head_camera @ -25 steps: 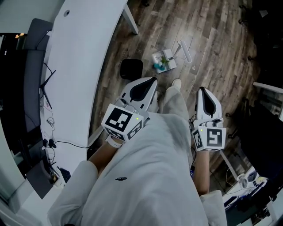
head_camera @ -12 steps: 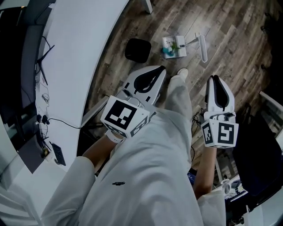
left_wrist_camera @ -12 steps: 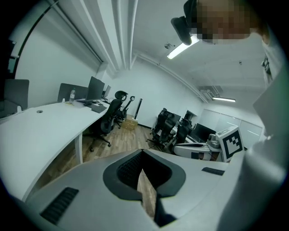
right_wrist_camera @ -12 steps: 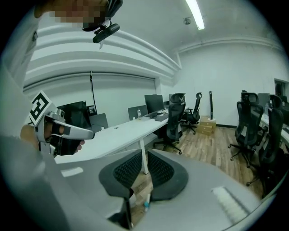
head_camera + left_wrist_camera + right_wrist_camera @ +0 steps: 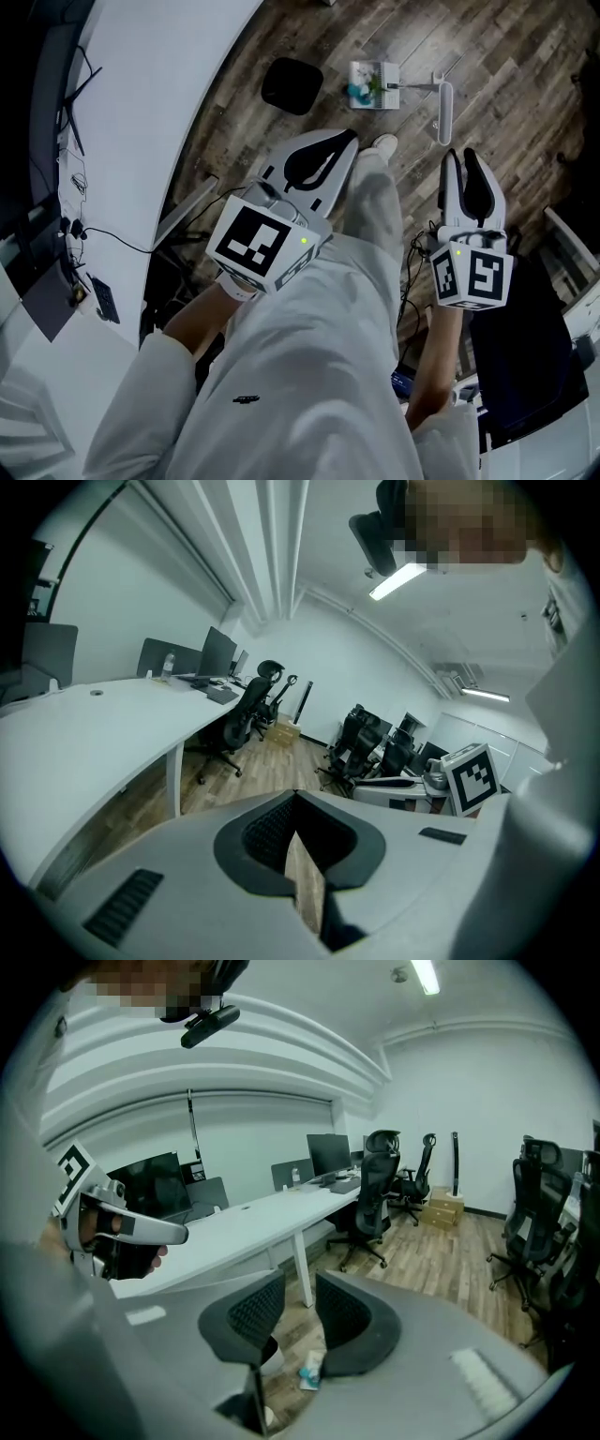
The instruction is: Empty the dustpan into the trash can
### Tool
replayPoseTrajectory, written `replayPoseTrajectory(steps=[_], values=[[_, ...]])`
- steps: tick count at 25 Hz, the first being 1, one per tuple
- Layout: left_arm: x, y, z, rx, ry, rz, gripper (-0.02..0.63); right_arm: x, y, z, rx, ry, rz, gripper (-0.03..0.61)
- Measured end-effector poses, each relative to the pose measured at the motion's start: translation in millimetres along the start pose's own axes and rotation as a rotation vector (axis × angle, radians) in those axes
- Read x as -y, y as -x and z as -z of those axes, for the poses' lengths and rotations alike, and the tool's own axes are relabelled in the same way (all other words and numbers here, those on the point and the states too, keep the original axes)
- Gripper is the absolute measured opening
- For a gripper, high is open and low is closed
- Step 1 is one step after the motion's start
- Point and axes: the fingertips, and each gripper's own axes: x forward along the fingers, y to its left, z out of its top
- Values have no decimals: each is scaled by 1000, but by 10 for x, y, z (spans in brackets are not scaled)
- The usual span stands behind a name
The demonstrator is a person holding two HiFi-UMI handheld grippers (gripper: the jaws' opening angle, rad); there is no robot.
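The dustpan [image 5: 373, 82] lies on the wood floor [image 5: 487, 56] with teal and green scraps in it, its thin handle [image 5: 417, 87] pointing away from the black trash can [image 5: 292, 84]. The can stands near the dustpan, on the side toward the long white worktop [image 5: 141, 112]. Both grippers hang well short of the dustpan, over the person's white trouser legs, and a pale shoe [image 5: 381, 144] sits between it and them. The left gripper [image 5: 342, 145] has its fingers closed together with nothing in them. The right gripper [image 5: 461, 164] has fingers that have just been opening and now stand apart on nothing; in the right gripper view the dustpan shows on the floor through the gap, untouched.
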Motion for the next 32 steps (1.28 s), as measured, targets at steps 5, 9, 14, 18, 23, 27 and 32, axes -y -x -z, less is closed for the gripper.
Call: replayPoseTrajectory(steps=[5,9,14,18,23,27,32], values=[[-129,-153,54,-12,27,-27,6,135,-256,105,-55,-4,-3,121],[-213,-274,68,-24,39,-39,6,239,-460,194,-108,-17,-6,146],[-313,-388,82,-38,52,-51,6,339,-692,243,-160,-14,-1,164],[-359,-466,130,-46,60,-60,6,427,-854,341,-212,-5,5,183],[-393,-588,227,-60,73,-64,6,543,-1076,531,-293,-26,-2,218],[-411,-679,296,-68,84,-73,6,608,-1236,705,-363,-18,-1,222],[-423,-807,374,-94,120,-81,6,693,-1431,881,-418,-29,4,224]])
